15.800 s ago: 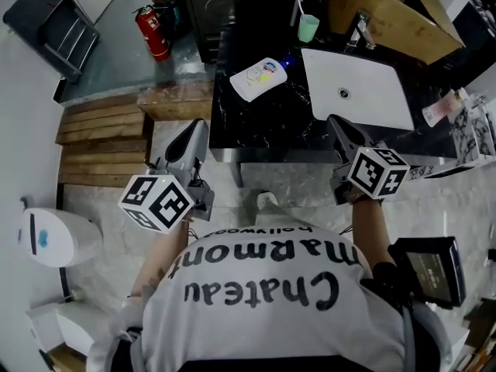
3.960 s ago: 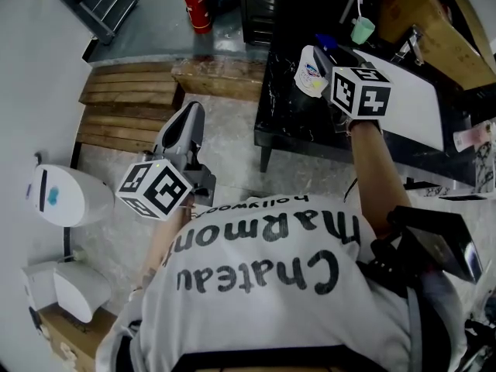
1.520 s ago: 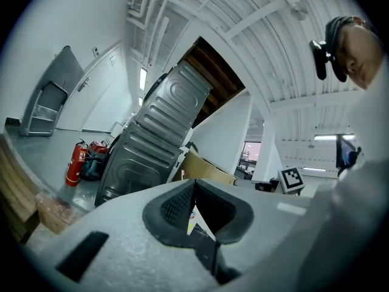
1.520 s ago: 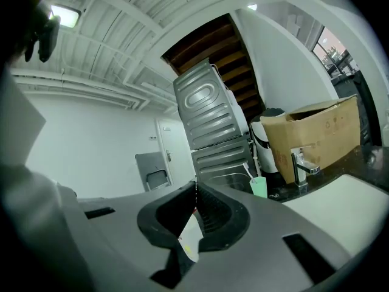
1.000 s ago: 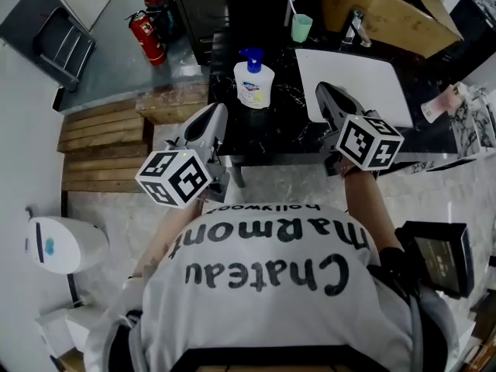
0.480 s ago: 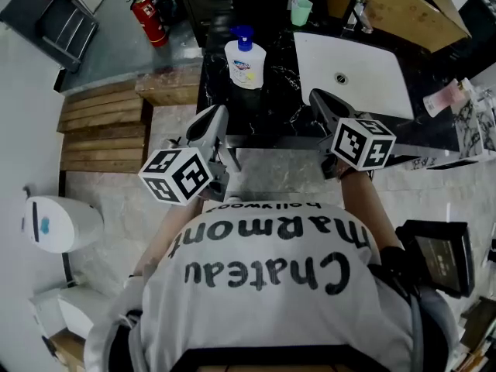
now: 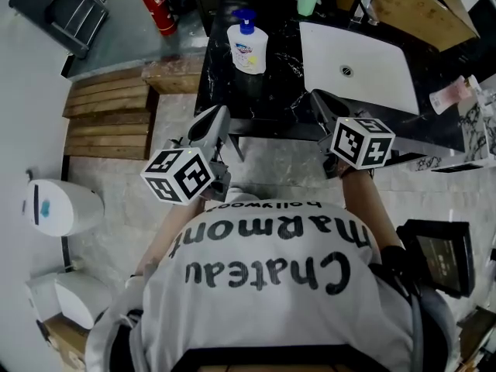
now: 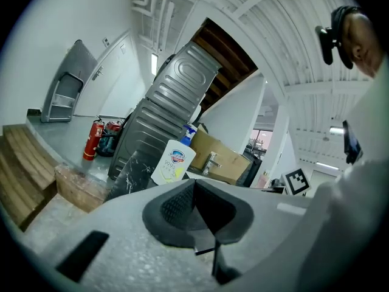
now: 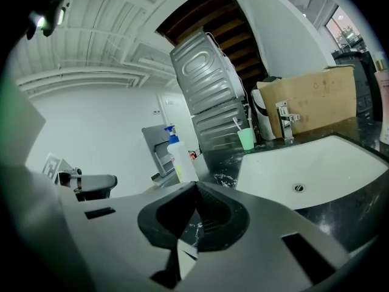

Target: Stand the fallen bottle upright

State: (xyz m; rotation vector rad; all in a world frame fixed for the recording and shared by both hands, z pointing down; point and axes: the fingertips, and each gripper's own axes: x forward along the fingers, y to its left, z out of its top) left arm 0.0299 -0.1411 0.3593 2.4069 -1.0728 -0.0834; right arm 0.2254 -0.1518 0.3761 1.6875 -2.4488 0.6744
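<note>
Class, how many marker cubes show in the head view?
2: one cube on the left gripper, another on the right gripper, both before the counter. None seems hidden.

A green cup [image 7: 307, 1] stands near the white sink [image 7: 380, 53].

Bright, even indoor light; shadows stay soft. Both gripper views bulge and darken to black round edges. Above the left tongs [image 8: 195, 190] a strip light [image 8: 154, 64] glares; ahead of the right tongs [image 7: 318, 98] the white basin [image 7: 380, 53] nearly washes out.
</note>
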